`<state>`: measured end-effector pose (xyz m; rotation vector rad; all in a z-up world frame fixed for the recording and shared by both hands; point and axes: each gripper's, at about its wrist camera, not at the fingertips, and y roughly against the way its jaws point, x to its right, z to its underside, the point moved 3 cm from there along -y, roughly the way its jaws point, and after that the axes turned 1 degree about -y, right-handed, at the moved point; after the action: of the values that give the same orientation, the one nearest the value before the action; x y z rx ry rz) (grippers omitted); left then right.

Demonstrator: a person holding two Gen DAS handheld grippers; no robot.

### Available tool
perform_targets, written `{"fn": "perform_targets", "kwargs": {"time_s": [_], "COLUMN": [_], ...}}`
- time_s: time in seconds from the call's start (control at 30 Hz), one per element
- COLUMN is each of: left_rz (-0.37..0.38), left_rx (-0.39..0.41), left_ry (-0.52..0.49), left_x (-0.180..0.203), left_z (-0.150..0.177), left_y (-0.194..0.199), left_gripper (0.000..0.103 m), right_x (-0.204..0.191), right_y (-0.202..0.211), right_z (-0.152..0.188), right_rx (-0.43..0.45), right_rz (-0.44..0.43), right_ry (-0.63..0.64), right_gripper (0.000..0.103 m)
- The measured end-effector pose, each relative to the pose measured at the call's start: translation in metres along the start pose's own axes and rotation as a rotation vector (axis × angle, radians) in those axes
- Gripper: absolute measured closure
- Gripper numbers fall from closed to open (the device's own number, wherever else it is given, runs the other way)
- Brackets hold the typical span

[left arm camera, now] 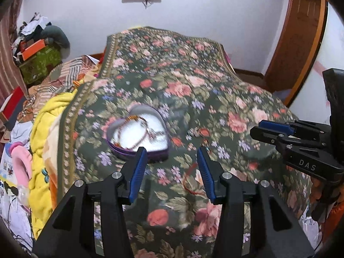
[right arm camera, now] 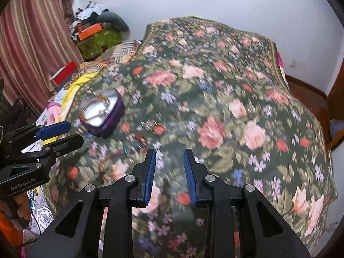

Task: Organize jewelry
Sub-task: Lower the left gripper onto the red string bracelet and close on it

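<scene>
A purple heart-shaped box (left arm camera: 120,150) with a white lining lies open on the floral bedspread (left arm camera: 193,75), holding a beaded chain and a bracelet (left arm camera: 148,129). My left gripper (left arm camera: 172,150) hovers just in front of the box, open, with nothing between its blue pads. A red thread bracelet (left arm camera: 189,182) lies on the cloth under it, and a small gold piece (left arm camera: 198,132) lies to the right of the box. In the right wrist view the box (right arm camera: 107,122) is at the left, the gold piece (right arm camera: 153,126) beside it and the red thread (right arm camera: 105,165) nearer. My right gripper (right arm camera: 169,151) is narrowly open and empty.
A yellow blanket (left arm camera: 45,142) and striped bedding lie left of the bedspread. Boxes and clothes (left arm camera: 36,49) are piled in the far left corner by a striped curtain (right arm camera: 32,43). A wooden door frame (left arm camera: 298,43) stands at the right. Each gripper appears at the edge of the other's view.
</scene>
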<state>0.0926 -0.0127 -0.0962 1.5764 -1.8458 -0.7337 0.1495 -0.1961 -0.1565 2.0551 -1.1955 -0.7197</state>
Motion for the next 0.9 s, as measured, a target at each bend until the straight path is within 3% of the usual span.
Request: {"fn": "perform_targets", "kwargs": {"time_s": [0.27, 0.53, 0.73, 0.9], "left_rz": [0.054, 0.054, 0.056, 0.089], "left_rx": [-0.096, -0.165, -0.156, -0.143], "left_ry": [-0.037, -0.08, -0.077, -0.061], "left_x": [0.023, 0.039, 0.038, 0.037], "left_z": [0.013, 0.019, 0.017, 0.016], "left_y": [-0.037, -0.079, -0.093, -0.098], "left_gripper": [0.056, 0.057, 0.068, 0.094], "right_x": [0.015, 0.021, 0.025, 0.022], "right_y": [-0.008, -0.014, -0.02, -0.02], "right_z": [0.014, 0.016, 0.015, 0.013], "right_rx": [-0.042, -0.055, -0.067, -0.064], "right_rz": [-0.003, -0.019, -0.024, -0.031], "right_ry": [-0.037, -0.051, -0.065, -0.062], "right_gripper": [0.079, 0.079, 0.079, 0.079]}}
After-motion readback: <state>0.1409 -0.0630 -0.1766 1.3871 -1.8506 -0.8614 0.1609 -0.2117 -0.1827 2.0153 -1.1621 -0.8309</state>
